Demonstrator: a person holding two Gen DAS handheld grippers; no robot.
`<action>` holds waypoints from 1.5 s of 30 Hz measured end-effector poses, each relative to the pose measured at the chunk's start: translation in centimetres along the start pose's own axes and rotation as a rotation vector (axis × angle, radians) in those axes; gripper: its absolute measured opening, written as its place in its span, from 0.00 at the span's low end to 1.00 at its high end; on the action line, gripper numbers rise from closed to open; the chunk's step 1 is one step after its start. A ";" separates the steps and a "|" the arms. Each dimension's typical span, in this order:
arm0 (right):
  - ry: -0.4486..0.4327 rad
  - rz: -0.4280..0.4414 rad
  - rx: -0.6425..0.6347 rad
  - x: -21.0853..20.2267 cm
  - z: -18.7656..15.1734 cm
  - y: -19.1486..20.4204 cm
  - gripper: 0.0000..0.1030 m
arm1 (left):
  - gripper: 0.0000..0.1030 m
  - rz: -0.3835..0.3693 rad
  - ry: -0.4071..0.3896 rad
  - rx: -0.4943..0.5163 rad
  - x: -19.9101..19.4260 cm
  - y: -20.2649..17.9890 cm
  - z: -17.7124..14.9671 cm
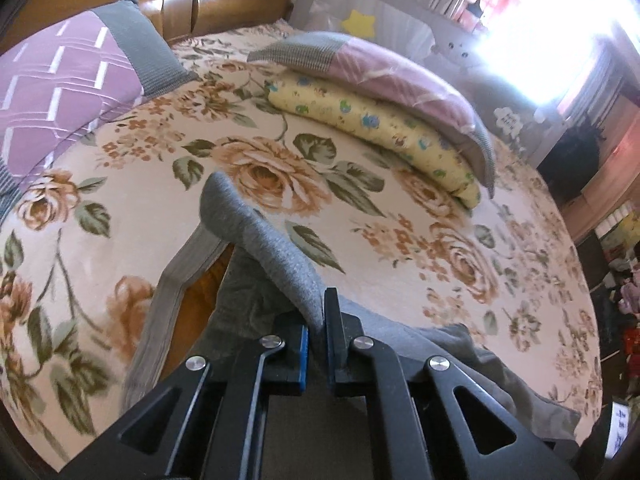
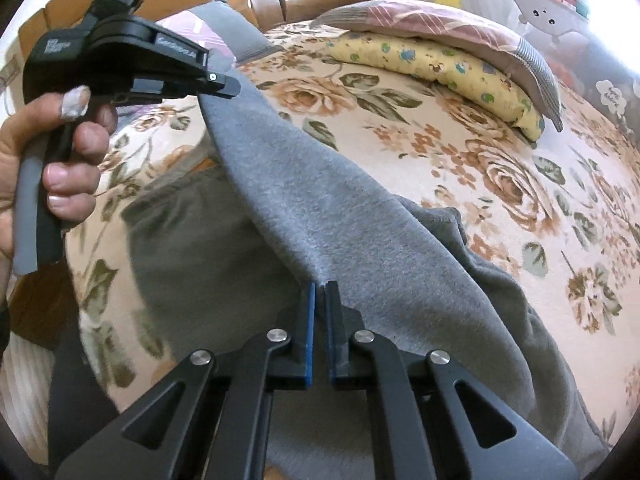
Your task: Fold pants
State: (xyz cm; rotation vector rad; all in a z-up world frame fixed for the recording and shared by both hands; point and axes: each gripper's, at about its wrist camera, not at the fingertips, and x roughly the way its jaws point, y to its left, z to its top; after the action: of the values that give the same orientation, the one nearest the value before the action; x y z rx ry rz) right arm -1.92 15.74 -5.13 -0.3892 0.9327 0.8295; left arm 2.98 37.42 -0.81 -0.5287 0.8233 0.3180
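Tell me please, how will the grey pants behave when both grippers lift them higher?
The grey pants are probably floppy: the edge spans between the left gripper and right gripper while the rest sags onto the bed. The fleecy cloth likely resists slipping from the pads.

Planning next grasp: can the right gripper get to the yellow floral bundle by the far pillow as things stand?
Probably not yet. The right gripper is shut on the grey pants, as is the left gripper. The path across the bedspread to the yellow bundle looks open, but it would have to let go first.
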 end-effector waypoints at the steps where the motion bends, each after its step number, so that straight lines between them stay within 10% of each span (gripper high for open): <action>1: -0.005 0.014 0.003 -0.6 -0.3 0.0 0.05 | 0.04 -0.006 -0.006 -0.002 -0.6 0.1 -0.3; 31: 0.146 0.183 0.006 0.3 -6.6 3.5 0.04 | 0.10 -0.064 0.017 -0.147 -2.3 9.7 -11.4; 45: 0.094 0.266 0.147 -1.8 -8.7 1.1 0.41 | 0.26 0.006 -0.024 -0.190 -5.4 11.7 -12.4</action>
State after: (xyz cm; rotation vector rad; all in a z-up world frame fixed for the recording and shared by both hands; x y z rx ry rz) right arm -8.18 10.19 -8.46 -0.1797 1.1418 0.9833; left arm -13.48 39.82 -7.46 -0.6984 0.7761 0.4095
